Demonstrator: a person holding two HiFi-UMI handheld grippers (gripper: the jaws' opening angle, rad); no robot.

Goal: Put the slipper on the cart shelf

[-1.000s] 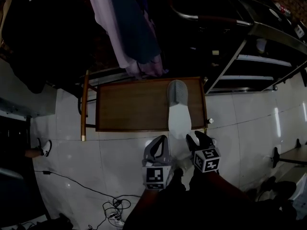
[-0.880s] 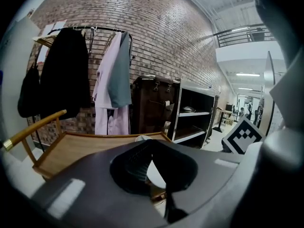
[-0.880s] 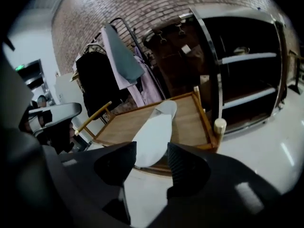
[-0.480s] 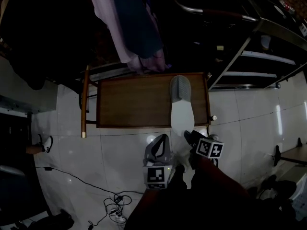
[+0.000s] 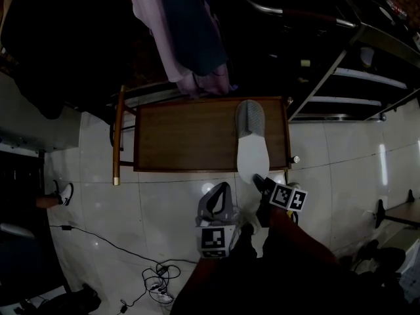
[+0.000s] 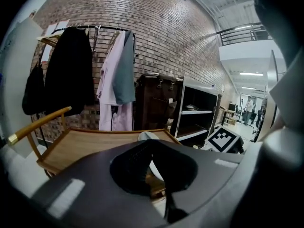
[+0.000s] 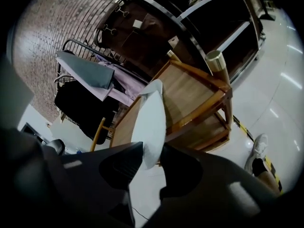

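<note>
A black cable [image 5: 125, 251] lay on the glossy white tiled floor [image 5: 164, 209]. Pink and grey garments [image 5: 190, 38] hung over the far edge of the flat, rimmed wooden cart shelf [image 5: 184, 133]. The left gripper [image 5: 222, 188] hovered near the shelf's front edge, jaws pressed together and empty. The slipper [image 5: 251, 143], with its grey knit toe and smooth white sole, lay on the shelf's right end, its heel overhanging the near edge. The right gripper [image 5: 257, 179] pinched that heel. A dark metal shelving unit [image 5: 354, 77] stood at the right.

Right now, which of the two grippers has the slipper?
The right gripper: its fingers are shut on the heel end of the slipper, which lies on the wooden cart shelf. The left gripper, alongside it, holds nothing.
</note>
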